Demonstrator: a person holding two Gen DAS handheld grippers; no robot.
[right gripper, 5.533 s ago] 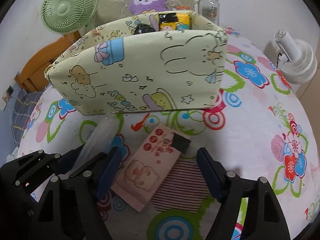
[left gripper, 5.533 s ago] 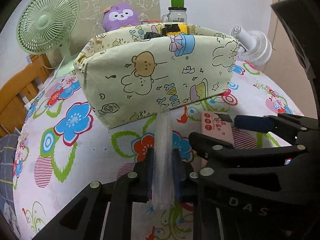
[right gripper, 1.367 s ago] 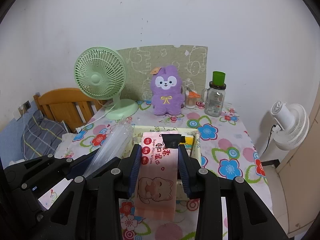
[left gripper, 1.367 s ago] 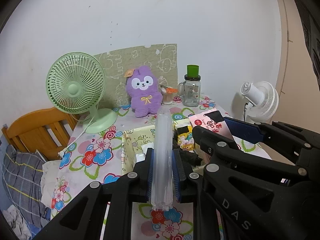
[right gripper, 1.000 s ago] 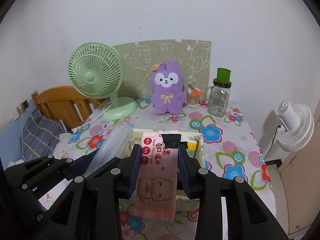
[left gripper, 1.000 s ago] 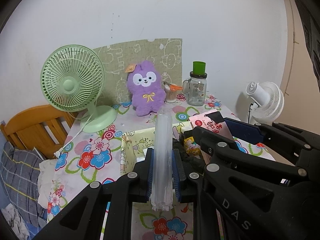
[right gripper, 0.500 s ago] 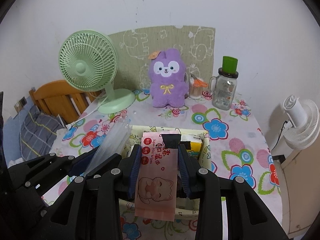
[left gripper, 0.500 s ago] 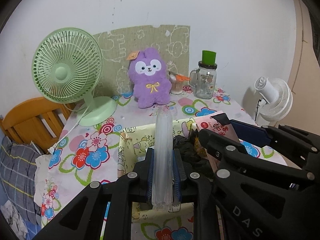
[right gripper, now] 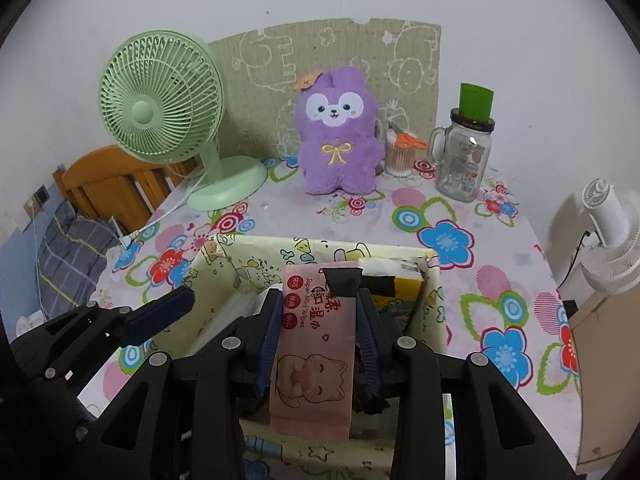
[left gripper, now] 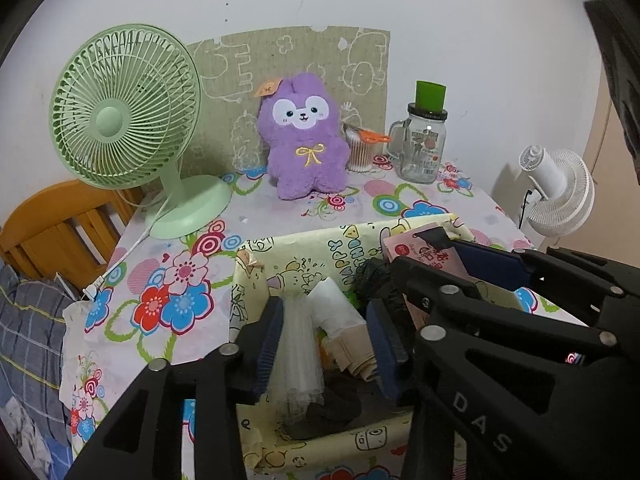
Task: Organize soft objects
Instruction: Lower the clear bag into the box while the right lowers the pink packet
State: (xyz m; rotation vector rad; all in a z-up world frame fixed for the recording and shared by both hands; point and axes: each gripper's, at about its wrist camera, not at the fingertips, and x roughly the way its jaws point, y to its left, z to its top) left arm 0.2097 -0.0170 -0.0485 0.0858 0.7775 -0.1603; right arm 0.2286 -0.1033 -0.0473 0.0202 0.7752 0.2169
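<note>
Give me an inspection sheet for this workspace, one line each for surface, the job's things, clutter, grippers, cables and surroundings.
Surface: table under a flower-print tablecloth.
Job's things: open cartoon-print fabric box holding soft items; clear plastic pack lying in it; pink wet-wipes pack held above it.
Clutter: green desk fan, purple plush toy, glass jar mug with green cap, cup of cotton swabs with orange scissors on top.
Grippers: left gripper open around the clear plastic pack; right gripper shut on the pink wet-wipes pack.
Cables: white fan cord trailing off the table's left edge.
Surroundings: wooden chair, white fan, white wall.
</note>
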